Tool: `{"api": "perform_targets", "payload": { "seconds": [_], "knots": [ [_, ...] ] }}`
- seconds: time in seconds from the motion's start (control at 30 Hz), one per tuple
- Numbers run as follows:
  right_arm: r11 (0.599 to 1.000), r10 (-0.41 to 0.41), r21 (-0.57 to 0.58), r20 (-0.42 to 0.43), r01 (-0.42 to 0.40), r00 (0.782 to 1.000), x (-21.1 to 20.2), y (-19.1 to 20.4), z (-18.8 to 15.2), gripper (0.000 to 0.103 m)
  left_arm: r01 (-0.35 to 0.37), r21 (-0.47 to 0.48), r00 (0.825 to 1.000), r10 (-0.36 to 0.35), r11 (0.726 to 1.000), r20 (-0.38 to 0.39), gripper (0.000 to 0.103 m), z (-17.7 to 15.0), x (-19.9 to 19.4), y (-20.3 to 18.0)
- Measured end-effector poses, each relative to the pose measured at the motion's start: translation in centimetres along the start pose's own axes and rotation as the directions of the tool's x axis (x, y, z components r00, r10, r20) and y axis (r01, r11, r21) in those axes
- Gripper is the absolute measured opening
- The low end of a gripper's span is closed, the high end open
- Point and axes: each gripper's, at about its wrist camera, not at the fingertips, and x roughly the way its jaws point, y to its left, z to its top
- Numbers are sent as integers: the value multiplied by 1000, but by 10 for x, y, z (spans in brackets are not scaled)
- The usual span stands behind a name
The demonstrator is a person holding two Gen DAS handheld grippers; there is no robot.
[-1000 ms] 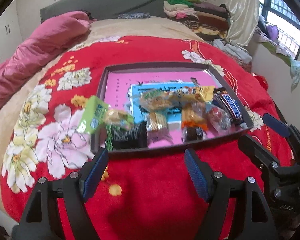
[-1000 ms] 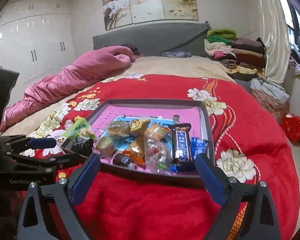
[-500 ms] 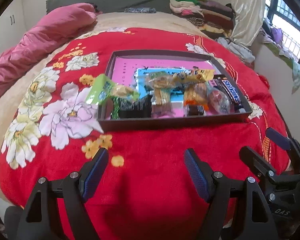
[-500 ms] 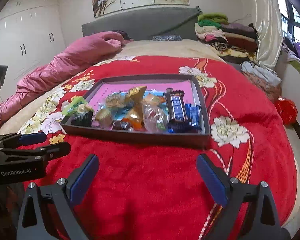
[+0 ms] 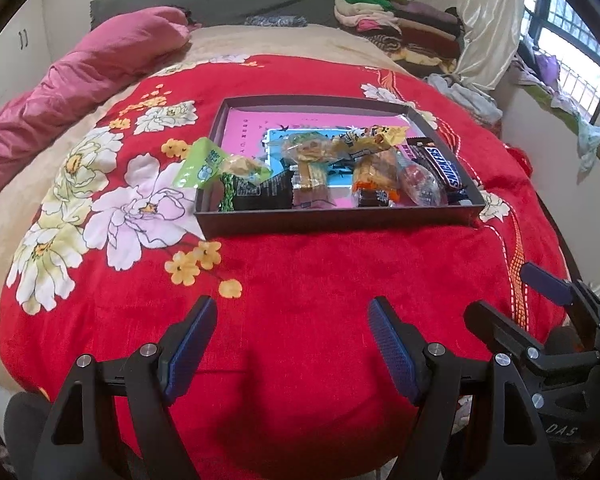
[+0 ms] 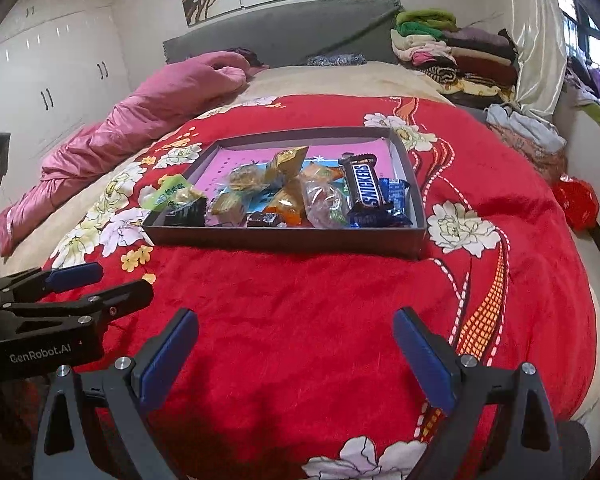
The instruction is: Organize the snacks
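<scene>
Snack tray (image 5: 340, 222) sits mid-frame on the bed, well beyond both left gripper (image 5: 292, 350) and right gripper (image 6: 296, 354), whose fingers spread open, empty.

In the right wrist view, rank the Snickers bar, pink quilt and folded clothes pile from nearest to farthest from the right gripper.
From the right gripper:
1. Snickers bar, in the tray's right part, straight ahead.
2. Pink quilt, far left along the bed.
3. Folded clothes pile, far right by the headboard.
</scene>
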Motion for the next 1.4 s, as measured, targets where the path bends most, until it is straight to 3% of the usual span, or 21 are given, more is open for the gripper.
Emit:
{"api": "perform_targets", "payload": {
  "seconds": [1.4],
  "knots": [
    [999, -28, 26, 26, 28, 999, -26, -6, -2, 99, -19, 4, 1000, 19, 1000, 8, 79, -7, -20, 0]
  ]
}}
